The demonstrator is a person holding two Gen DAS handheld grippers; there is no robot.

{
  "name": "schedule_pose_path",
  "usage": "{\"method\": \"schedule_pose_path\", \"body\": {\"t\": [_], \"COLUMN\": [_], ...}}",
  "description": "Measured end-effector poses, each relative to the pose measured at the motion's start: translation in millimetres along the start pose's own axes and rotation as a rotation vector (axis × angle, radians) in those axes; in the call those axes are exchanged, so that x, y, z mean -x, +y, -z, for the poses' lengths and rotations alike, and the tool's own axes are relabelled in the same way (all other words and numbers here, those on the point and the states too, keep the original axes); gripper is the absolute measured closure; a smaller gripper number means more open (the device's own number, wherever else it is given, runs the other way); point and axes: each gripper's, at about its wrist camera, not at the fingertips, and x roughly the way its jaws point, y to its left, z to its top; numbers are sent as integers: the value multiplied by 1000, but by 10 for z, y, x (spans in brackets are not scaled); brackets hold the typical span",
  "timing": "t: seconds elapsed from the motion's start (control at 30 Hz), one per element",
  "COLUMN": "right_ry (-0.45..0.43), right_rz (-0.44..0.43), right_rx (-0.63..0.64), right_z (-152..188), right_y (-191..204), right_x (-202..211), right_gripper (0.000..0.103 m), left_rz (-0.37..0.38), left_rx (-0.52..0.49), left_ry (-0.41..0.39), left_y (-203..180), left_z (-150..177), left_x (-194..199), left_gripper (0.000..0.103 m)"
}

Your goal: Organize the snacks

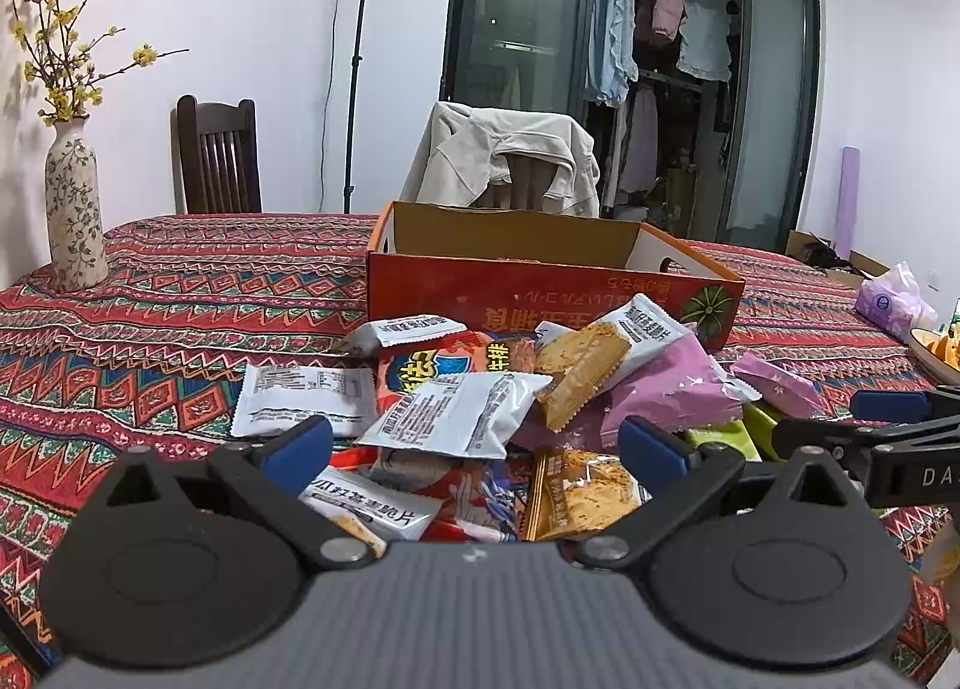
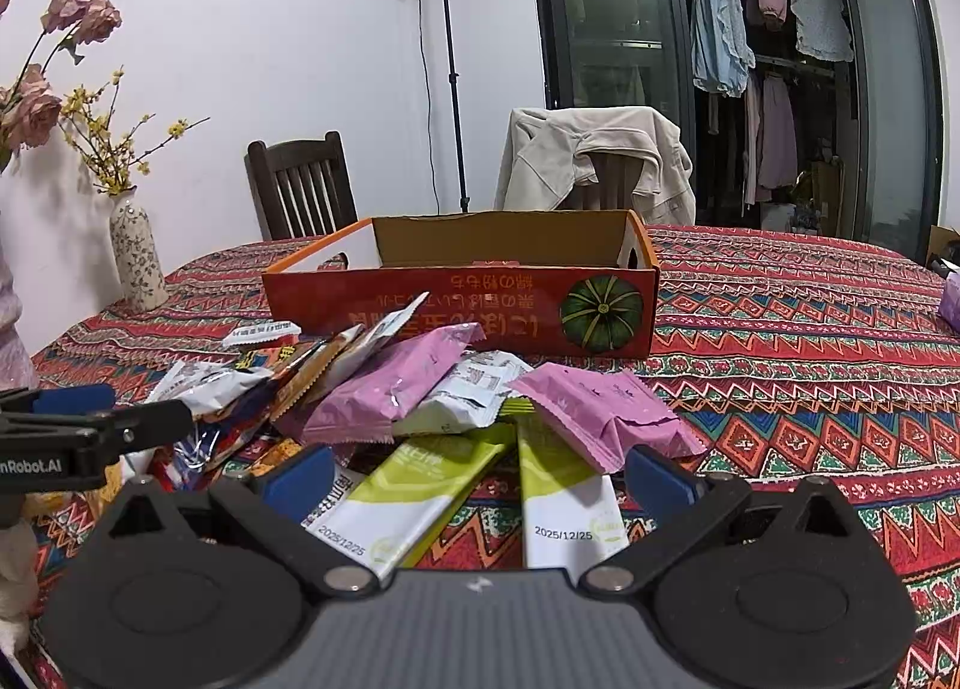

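From the left wrist, the left tool [image 1: 477, 452] hangs spread wide and empty over the snack pile [image 1: 480, 407] on the table [image 1: 180, 317], just before the orange box [image 1: 552, 293].

From the right wrist, the right tool [image 2: 480, 476] gapes empty above two green-and-white packets [image 2: 564, 497]; pink packets [image 2: 396, 383] lie beyond.

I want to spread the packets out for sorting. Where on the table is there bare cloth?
Bare tablecloth lies right of the orange box, and more lies between the vase and the box's left end. The box itself looks empty. It is crowded in front of the box, where the snack pile overlaps under both open grippers.
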Motion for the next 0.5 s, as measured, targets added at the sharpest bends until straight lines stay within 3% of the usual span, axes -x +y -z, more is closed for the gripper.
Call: {"method": "schedule_pose_path", "body": {"t": [0.5], "right_ry": [0], "right_rz": [0], "right_rx": [-1], "right_z": [0], "right_y": [4], "right_x": [7], "right_gripper": [0], "left_rz": [5], "left_rx": [4], "left_ry": [2], "left_y": [7], "left_z": [3], "left_x": [5], "left_gripper": [0]}}
